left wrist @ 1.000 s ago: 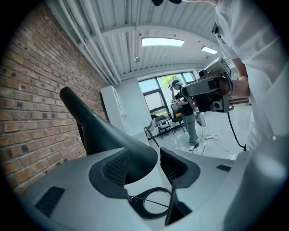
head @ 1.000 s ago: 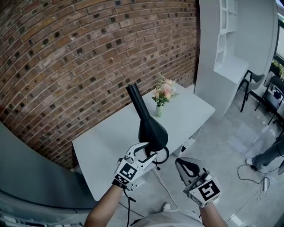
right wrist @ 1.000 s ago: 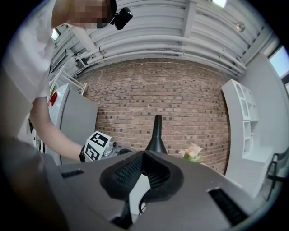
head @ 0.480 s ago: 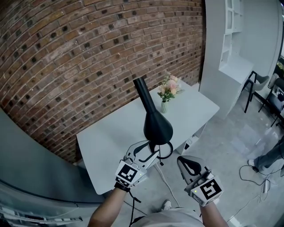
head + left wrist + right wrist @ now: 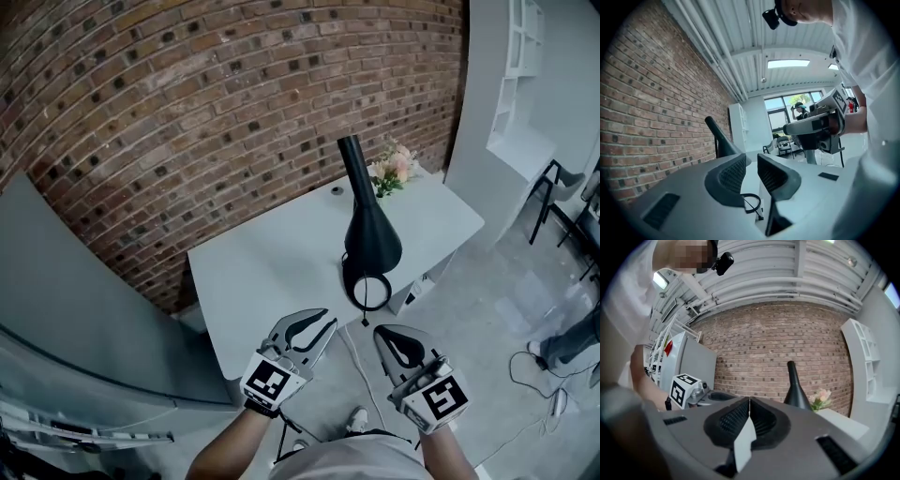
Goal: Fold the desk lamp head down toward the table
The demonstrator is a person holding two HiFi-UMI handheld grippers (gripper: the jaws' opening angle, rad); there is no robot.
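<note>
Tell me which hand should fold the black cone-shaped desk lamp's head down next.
Probably left: the left gripper has empty jaws apart, though just closing; the right gripper is shut; both hang similarly near the black cone-shaped desk lamp.

This looks like a loft-style office or studio: an exposed brick wall [image 5: 187,112] fills the upper left of the head view, and a plain white tabletop [image 5: 272,272] stands against it with a black desk lamp [image 5: 368,230] and a small vase of flowers [image 5: 392,171]. At the upper right there's a tall white shelf unit [image 5: 525,94] with a dark chair [image 5: 550,190] below it, and cables [image 5: 520,360] trail over the smooth grey floor [image 5: 478,309]. The left gripper view adds a ribbed white ceiling [image 5: 740,28], a flat light panel [image 5: 787,63] and big windows [image 5: 787,110] at the far end.
</note>
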